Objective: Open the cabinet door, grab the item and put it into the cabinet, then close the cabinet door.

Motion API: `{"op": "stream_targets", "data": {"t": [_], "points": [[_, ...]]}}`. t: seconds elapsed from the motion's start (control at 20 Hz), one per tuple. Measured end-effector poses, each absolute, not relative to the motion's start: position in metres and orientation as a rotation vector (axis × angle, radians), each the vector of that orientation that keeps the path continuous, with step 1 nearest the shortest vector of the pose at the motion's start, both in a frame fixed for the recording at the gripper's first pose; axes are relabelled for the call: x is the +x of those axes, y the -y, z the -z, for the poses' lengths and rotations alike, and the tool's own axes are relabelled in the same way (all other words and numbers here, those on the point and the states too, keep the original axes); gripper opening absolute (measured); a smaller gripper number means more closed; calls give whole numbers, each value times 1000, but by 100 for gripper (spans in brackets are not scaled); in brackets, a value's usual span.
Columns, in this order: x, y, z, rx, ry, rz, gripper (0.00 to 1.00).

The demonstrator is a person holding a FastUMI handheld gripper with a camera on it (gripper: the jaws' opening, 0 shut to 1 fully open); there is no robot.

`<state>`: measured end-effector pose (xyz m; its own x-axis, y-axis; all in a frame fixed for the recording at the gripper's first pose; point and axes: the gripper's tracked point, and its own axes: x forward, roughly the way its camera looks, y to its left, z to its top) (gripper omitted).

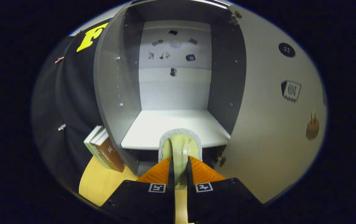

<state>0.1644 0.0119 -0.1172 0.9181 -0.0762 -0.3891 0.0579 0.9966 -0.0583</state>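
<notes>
Facing the open cabinet (178, 93), the gripper (180, 174) has its fingers pinched on the handle of a scrub brush (180, 146), held just before the cabinet's shelf (171, 127). It looks light and stiff, the smooth handle perhaps slippery. Door (274, 124) swung right; books (105, 152) left of the cabinet; nothing blocks the shelf.

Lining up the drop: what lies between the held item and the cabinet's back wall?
In the gripper view, only bare white shelf lies between the held sponge brush and the back wall. The gripper is shut on the brush.
</notes>
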Motion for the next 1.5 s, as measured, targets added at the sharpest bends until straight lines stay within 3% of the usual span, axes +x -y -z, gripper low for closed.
{"op": "stream_targets", "data": {"t": [0.25,0.55,0.95,1.35,1.5], "points": [[228,-22,82,-62,-333,42,20],[302,-33,89,-91,-364,36,19],[348,-18,149,-44,-547,80,19],[379,-22,168,-16,-537,69,32],[365,-22,156,-29,-524,68,32]]}}
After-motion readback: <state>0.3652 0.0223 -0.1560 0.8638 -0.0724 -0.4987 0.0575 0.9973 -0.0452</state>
